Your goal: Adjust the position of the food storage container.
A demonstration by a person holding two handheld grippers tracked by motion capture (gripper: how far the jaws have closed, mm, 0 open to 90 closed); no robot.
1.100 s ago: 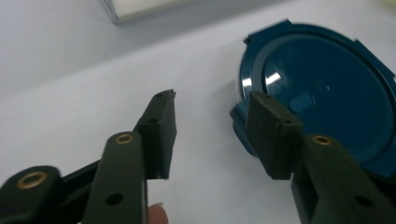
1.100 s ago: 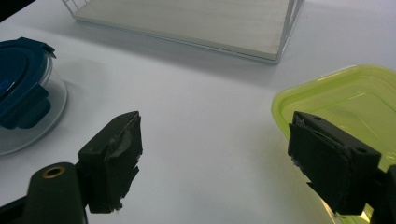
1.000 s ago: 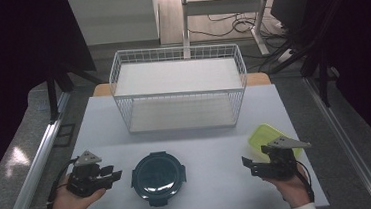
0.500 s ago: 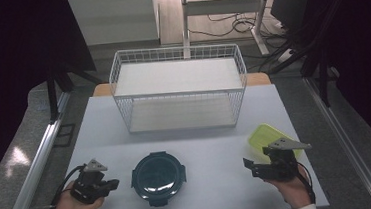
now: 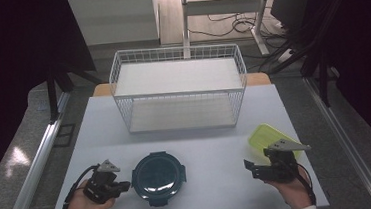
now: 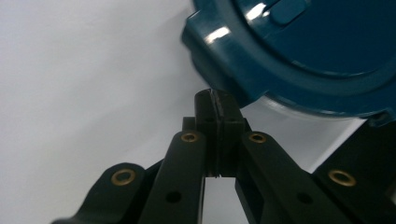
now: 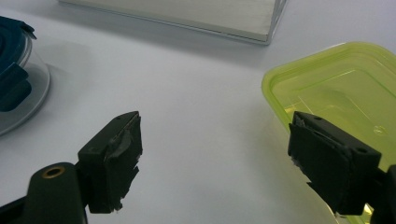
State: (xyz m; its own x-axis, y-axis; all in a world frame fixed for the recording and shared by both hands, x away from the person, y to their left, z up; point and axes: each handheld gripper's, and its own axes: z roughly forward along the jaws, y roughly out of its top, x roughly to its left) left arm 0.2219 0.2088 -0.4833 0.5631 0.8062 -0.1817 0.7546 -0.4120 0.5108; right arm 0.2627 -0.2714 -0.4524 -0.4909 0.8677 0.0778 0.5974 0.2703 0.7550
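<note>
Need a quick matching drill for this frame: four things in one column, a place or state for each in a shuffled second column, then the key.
Things
1. left gripper
2. right gripper
3. round teal container
4. yellow-green container

Places or states
A. far of the right hand, near the table's right edge
B. jaws shut, nothing between them, tip at the teal rim
C. jaws open over bare table
D. lid on, between the two hands

Pairs: 1-B, 2-C, 3-D, 4-A
</note>
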